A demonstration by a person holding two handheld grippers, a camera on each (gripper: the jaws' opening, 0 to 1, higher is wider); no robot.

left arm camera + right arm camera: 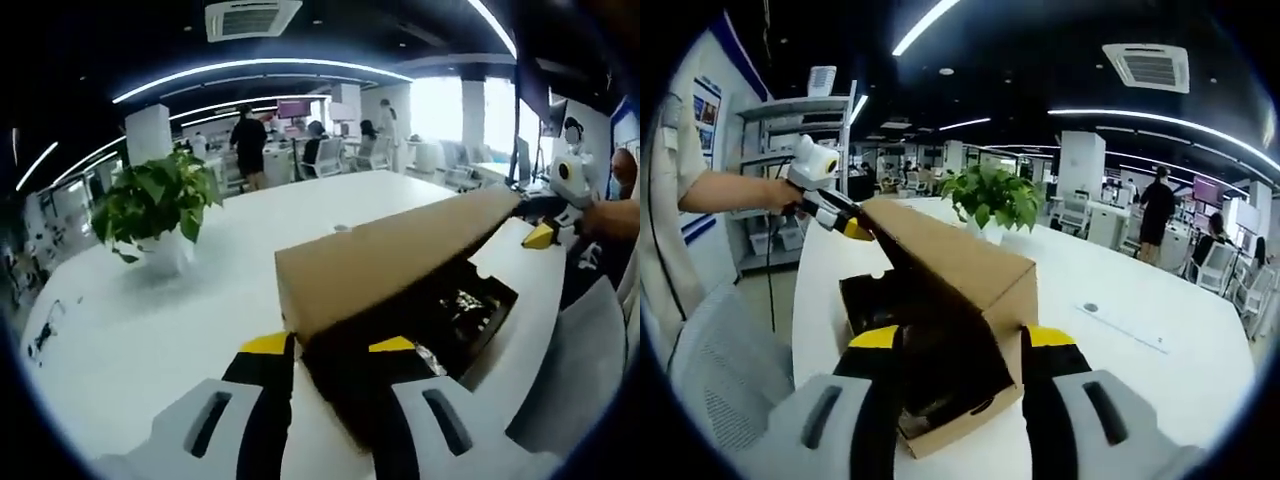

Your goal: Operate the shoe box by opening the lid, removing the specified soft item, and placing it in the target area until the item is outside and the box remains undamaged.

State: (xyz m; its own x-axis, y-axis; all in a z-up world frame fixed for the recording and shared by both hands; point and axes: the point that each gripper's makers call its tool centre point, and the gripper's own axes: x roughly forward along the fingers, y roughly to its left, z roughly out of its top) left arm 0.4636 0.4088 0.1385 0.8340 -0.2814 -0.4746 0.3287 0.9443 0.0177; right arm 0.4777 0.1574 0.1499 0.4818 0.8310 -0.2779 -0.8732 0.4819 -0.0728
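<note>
I see the shoe box (940, 330) on the white desk (1140, 340), lid (400, 250) raised, long axis running between my two ends; left hand-held gripper (330, 350) and right hand-held gripper (962, 345) straddle opposite end walls, jaws open, clamping nothing.

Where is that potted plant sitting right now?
The potted plant stands on the white table, beyond the open shoe box: left of the box in the left gripper view, behind it in the right gripper view.

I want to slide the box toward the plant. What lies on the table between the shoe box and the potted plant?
Nothing: in the left gripper view, bare white table separates the shoe box from the potted plant.
</note>
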